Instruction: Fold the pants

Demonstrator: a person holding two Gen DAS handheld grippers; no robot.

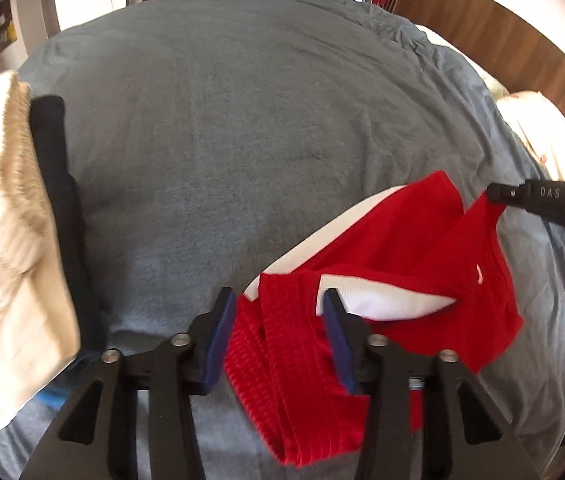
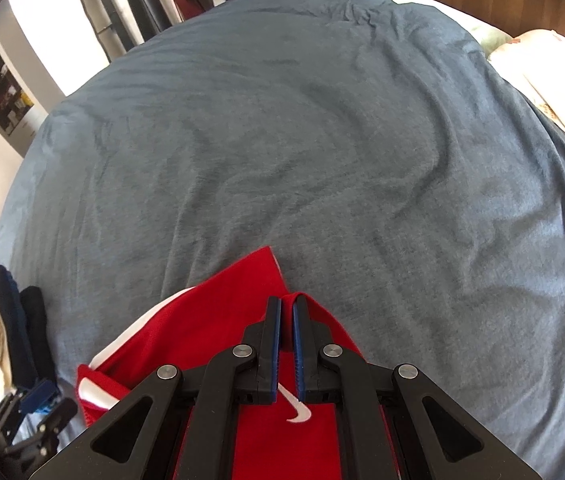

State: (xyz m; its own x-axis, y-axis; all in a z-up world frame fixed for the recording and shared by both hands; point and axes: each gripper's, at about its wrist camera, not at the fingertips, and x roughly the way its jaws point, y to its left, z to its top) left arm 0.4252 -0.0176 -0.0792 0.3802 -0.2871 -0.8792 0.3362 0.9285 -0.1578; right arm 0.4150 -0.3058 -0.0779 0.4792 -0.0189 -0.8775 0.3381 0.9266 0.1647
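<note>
Red shorts with white side panels (image 1: 386, 264) lie bunched near the front edge of a bed covered in a blue-grey sheet (image 1: 242, 140). The left gripper (image 1: 280, 300) has its blue-padded tongs spread apart, with the ribbed red waistband lying between them but not pinched. The right gripper (image 2: 287, 312) has its tongs pressed together on a raised fold of the red fabric, lifting that corner off the sheet. A white swoosh logo (image 2: 296, 410) shows below its fingers. Folded cream and dark clothes (image 1: 6, 240) sit stacked along the bed's left edge.
</note>
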